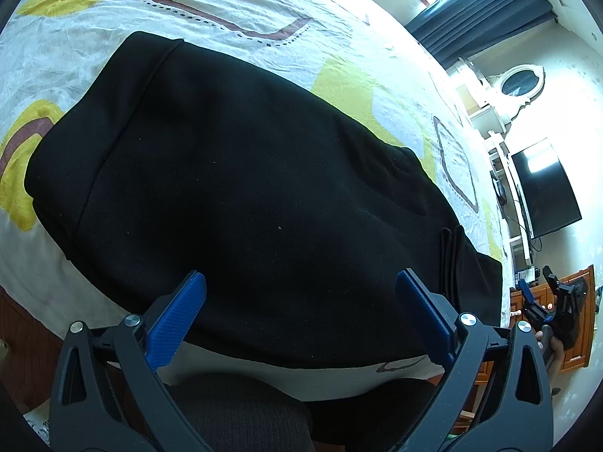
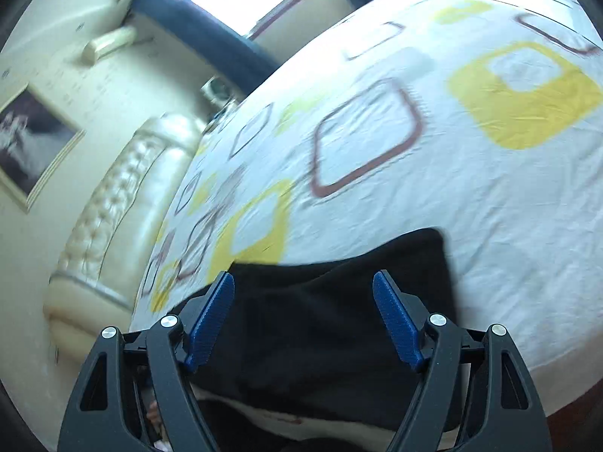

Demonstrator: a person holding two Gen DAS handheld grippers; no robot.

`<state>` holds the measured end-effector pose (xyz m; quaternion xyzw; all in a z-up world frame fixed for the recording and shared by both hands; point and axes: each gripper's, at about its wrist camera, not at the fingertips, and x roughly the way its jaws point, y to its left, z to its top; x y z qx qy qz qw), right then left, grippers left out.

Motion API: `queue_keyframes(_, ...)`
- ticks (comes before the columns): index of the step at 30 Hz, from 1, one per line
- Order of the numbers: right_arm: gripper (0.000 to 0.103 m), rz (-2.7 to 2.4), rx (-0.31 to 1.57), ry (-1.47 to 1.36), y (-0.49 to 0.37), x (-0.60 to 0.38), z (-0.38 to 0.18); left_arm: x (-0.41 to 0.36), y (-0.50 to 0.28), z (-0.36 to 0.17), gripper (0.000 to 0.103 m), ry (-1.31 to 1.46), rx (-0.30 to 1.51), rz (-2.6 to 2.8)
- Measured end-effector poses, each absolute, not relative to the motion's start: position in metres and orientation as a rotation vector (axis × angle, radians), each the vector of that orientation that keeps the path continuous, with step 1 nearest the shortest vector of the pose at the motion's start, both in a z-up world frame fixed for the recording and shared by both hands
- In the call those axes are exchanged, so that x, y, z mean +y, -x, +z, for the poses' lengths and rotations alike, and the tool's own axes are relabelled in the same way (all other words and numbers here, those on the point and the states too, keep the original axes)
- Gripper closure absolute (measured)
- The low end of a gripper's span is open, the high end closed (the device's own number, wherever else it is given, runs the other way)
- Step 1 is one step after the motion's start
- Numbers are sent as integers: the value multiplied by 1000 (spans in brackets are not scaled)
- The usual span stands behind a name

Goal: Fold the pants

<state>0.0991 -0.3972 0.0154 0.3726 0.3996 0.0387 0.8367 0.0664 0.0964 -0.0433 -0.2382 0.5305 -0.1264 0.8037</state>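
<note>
Black pants (image 1: 245,188) lie folded into a thick bundle on the bed's patterned sheet (image 1: 233,3). My left gripper (image 1: 301,282) is open and empty, its blue pads above the bundle's near edge. My right gripper (image 2: 303,282) is open and empty, above a corner of the black pants (image 2: 339,301) near the bed's front edge. The right gripper also shows in the left wrist view (image 1: 546,301), off the bed at the right, held in a hand. The right wrist view is motion-blurred.
The white sheet with yellow and brown squares (image 2: 377,132) covers the bed. A padded cream headboard (image 2: 120,196) stands left. A wall TV (image 1: 542,188), white shelves (image 1: 501,158) and wooden cabinets (image 1: 576,320) stand beyond the bed's right side.
</note>
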Motion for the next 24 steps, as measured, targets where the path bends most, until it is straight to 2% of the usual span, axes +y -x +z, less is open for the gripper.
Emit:
queue_keyframes(4,28,15,899,-959,-99,-451,-38,95,-66,-43,3,508,1135,-270)
queue_keyframes(9,29,114,926,-1109,-116,-450,-83,93,-65,-44,3,491,1131,-266)
queue_keyframes(10,43,123,922,-1102,-118,-447,-86,92,-65,-44,3,490,1129,-263)
queue_keyframes(11,65,145,920,-1113,-121,-445,-89,91,-64,-44,3,488,1125,-259)
queue_keyframes(13,72,125,937,-1135,-123,-443,-97,89,-63,-44,3,476,1119,-251)
queue_keyframes(16,72,124,936,-1135,-122,-443,-98,85,-63,-43,3,444,1119,-248)
queue_keyframes(18,68,135,926,-1168,-116,-444,-96,84,-63,-43,3,438,1120,-250)
queue_keyframes(19,64,153,927,-1190,-112,-444,-95,85,-63,-43,3,444,1120,-251)
queue_keyframes(20,54,167,933,-1200,-108,-444,-94,87,-63,-44,3,452,1120,-252)
queue_keyframes(22,45,209,962,-1198,-96,-439,-92,88,-63,-44,3,471,1122,-253)
queue_keyframes(24,41,245,984,-1187,-81,-433,-90,89,-64,-45,3,486,1124,-253)
